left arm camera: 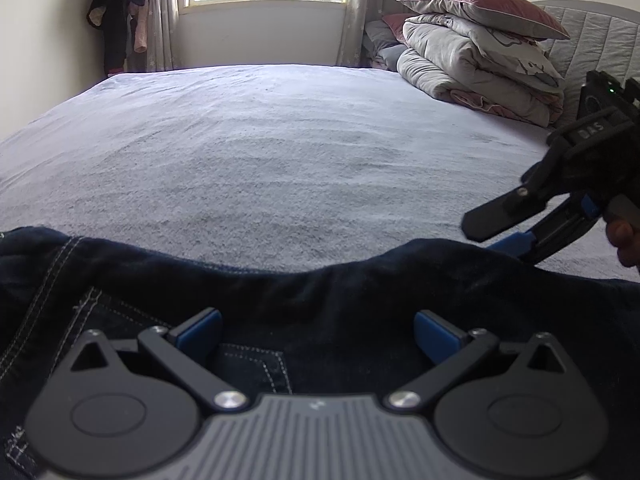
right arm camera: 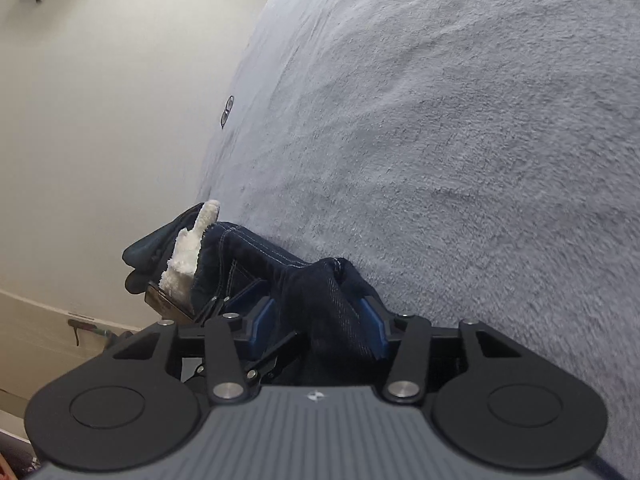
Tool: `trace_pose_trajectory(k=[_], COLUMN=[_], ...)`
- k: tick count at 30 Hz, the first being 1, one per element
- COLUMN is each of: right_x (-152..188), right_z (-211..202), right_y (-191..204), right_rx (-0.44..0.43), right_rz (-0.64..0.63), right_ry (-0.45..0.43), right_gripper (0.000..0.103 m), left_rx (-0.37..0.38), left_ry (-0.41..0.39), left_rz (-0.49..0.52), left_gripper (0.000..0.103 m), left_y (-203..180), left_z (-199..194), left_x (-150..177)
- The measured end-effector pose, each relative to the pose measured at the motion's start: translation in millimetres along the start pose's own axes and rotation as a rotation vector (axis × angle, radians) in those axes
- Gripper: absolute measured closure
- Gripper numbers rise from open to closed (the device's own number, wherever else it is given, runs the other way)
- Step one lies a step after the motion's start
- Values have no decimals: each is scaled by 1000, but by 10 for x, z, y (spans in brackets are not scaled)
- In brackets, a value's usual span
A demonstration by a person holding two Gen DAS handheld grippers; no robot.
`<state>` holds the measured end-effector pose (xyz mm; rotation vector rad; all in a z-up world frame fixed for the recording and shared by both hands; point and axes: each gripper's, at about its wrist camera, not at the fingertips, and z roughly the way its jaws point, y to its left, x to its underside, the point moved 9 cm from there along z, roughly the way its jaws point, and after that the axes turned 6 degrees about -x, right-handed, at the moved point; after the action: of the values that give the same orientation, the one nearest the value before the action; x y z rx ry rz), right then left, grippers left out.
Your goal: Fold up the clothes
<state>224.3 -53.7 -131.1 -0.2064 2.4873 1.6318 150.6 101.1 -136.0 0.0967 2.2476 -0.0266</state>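
The left tool (left arm camera: 318, 332) points gently downward with its two blue-padded fingers (left arm camera: 202, 330) spread wide apart, nothing pressed between them; they hover just over dark denim. The right tool (right arm camera: 320, 316), seen from its own camera, is rolled to one side and tipped downward, its jaws partly closed around a bunched fold of the jeans (right arm camera: 320, 300), which sits between the blue pads and meets the right-hand one. From the left camera the right tool (left arm camera: 508, 240) comes in at the right edge, angled down. Part of the hand (left arm camera: 624, 240) holding it shows behind the handle.
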Motion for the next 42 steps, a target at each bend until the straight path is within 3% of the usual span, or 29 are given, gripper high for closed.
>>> trace_pose_trajectory(k=[7,9,10,11,13,15,20,23,26,31,35,39,42], right_x=[-124,-149,-150,-148,-122,-100,-130,-193,-172,168,546,778,811], right_z=[400,416,388,325,255,243,279,97,-78,-156,-116,34,16], right_y=[70,12,-23,-55,-8,98,10,78,243,492,515,359,282], right_rx=[-28,5,45,86,63,102,148,223,298,466,581,627,622], right_rz=[6,38,42,37,37,-40,-52,-90,-170,-382,-520,-544,-541], right_ry=[-54,-104,-133,-170,-224,-259,-257,-343,-373,-364,-360,-325,-359], right_gripper=[51,62,88,92,93,93,91,89,88,71,65,62,61], left_rx=[-4,-5,-6,-5,-3,2,2,-2,-4,-6,-12,-20,-30], left_ry=[1,3,4,3,2,3,2,-5,-6,-3,-3,-9,-13], left_rz=[-1,-2,-3,-4,-5,-14,-6,7,9,9,11,16,26], left_gripper=[0,0,0,0,0,0,0,0,0,0,0,0,0], left_y=[0,0,0,1,2,15,5,-5,-6,-3,-10,-21,-39], left_z=[3,7,9,8,7,4,15,32,36,30,28,30,31], left_x=[2,3,4,1,-5,-12,-1,17,17,10,10,17,26])
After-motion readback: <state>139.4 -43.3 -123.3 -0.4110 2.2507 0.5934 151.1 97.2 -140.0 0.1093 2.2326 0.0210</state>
